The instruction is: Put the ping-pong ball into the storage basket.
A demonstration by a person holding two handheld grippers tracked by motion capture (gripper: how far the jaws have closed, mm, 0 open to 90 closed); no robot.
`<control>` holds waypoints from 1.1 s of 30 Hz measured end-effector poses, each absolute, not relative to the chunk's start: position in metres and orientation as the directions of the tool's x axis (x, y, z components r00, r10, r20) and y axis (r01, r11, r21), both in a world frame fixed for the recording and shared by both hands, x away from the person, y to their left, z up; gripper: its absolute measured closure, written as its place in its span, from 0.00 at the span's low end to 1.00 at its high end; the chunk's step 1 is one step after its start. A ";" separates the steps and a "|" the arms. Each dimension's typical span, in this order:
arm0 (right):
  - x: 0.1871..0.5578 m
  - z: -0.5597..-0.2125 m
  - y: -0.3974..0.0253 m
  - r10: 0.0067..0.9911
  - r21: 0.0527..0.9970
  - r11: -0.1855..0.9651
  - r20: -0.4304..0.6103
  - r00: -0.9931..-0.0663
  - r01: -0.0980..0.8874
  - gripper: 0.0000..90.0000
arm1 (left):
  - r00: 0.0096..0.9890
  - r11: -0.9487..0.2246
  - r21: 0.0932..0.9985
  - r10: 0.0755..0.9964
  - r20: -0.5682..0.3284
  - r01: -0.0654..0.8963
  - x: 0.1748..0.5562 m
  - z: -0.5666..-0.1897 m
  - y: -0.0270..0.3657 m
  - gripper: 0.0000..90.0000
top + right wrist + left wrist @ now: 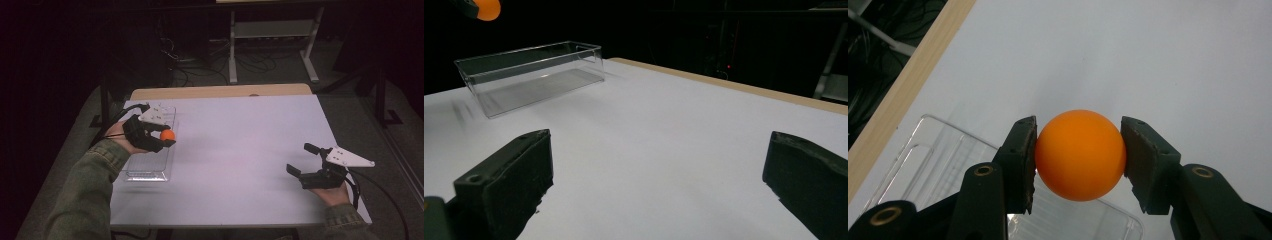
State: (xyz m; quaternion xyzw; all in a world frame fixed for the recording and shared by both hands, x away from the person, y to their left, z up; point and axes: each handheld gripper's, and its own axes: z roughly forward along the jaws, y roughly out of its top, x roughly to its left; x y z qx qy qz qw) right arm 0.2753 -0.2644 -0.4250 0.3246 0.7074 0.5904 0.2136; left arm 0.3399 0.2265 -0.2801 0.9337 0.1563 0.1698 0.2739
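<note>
Right gripper (303, 161) at 4 o'clock on the white worktop (240, 150), jaws spread wide, nothing between them. Left gripper (169, 138) at 9 o'clock, jaws clamped on the orange ball (167, 134) (pads touching both sides), held above the right rim of the clear plastic tray (150, 172).

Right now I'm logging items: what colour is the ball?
Orange; the ball shows best in the left gripper view.
</note>
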 end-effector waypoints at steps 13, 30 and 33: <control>0.275 -0.425 -0.264 0.711 0.974 0.096 0.077 -0.699 0.206 0.00 | 0.894 -0.826 0.520 0.383 0.232 0.219 0.341 -0.279 0.232 0.56; 0.275 -0.425 -0.263 0.711 0.973 0.101 0.075 -0.700 0.207 0.00 | 0.902 -0.866 0.436 0.369 0.225 0.246 0.341 -0.279 0.244 0.56; 0.275 -0.425 -0.263 0.710 0.973 0.102 0.075 -0.700 0.209 0.00 | 0.908 -0.879 0.403 0.361 0.215 0.254 0.343 -0.282 0.244 0.56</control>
